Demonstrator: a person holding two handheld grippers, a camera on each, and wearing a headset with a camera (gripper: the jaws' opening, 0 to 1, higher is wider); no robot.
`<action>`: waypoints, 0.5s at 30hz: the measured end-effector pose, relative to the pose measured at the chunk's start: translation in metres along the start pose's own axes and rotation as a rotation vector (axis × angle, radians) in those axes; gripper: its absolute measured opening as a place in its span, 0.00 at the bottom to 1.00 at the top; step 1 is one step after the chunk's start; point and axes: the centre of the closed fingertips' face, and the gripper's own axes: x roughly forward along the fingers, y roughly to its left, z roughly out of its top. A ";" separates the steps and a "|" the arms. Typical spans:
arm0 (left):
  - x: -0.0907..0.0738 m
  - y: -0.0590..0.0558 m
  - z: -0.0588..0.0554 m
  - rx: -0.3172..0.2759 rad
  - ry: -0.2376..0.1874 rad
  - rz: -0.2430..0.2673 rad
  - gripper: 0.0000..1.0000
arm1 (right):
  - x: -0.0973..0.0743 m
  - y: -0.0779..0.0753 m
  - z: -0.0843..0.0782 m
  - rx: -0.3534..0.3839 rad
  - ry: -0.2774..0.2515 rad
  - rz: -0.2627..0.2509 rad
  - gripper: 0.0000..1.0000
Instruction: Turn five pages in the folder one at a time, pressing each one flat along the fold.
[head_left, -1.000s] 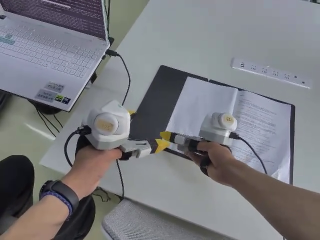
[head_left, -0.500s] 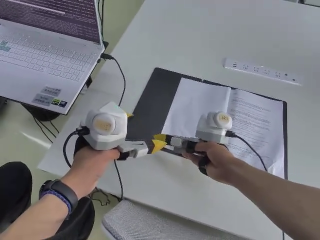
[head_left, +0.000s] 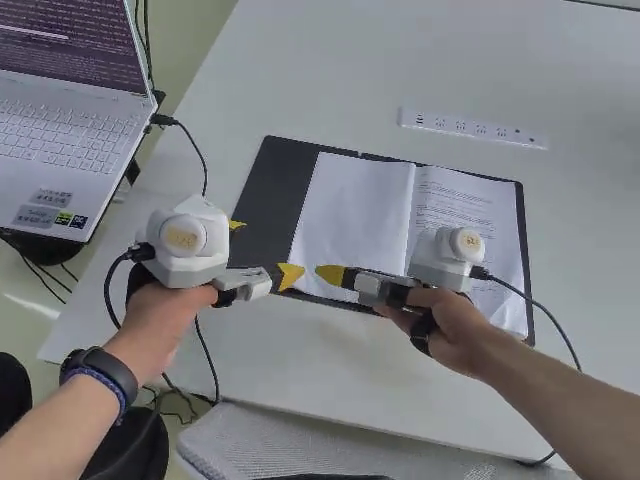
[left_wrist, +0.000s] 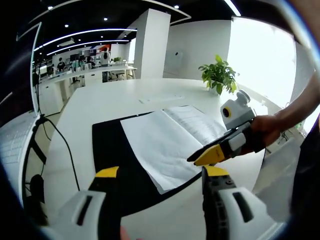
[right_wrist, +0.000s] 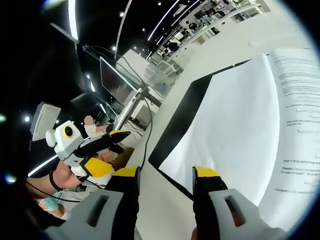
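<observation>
The folder (head_left: 265, 200) lies open near the bench's (head_left: 330, 60) front edge. I think its pages (head_left: 355, 225) are thin, light and bendy, so pinch one softly by a loose corner. The left gripper (left_wrist: 161, 175) and right gripper (right_wrist: 166, 172) both have wide fingers and hold nothing.

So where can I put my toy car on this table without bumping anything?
The best spot is the wide bare table beyond the power strip. There's also room to the right of the folder. The gap between the laptop and the folder has a cable across it. The near edge is crowded with the left gripper and the right gripper.
</observation>
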 end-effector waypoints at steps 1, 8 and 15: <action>0.002 0.000 0.001 0.006 0.003 -0.002 0.63 | -0.002 0.000 0.001 0.000 -0.006 -0.003 0.40; 0.018 -0.004 0.004 0.044 0.020 -0.020 0.54 | -0.035 -0.011 0.015 -0.031 -0.064 -0.047 0.40; 0.033 -0.007 -0.009 0.078 0.067 -0.039 0.44 | -0.067 -0.028 0.024 -0.020 -0.128 -0.094 0.39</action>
